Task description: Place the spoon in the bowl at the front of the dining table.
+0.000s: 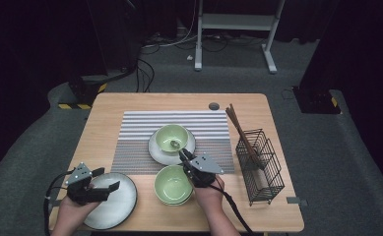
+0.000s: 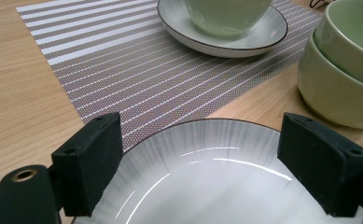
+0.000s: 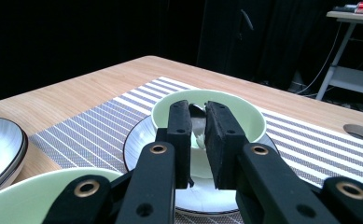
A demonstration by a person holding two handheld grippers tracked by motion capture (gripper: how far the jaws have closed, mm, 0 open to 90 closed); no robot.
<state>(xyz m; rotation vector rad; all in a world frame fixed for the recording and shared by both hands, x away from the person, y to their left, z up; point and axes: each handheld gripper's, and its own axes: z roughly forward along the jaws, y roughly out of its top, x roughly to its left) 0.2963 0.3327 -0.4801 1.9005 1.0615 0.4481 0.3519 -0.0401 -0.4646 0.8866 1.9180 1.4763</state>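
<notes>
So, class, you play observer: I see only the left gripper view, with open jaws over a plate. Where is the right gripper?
Observer: The right gripper is at the near rim of the far bowl, which stands on a saucer.
Operator: Anything in that bowl?
Observer: A spoon. Its handle seems to sit between the nearly closed jaws.
Operator: And further right?
Observer: A wire rack with chopsticks leaning in it.

Metal spoon (image 1: 174, 144) lying inside the pale green bowl (image 1: 171, 137), bowl upright on a white saucer (image 1: 160, 151), mid-placemat
</notes>
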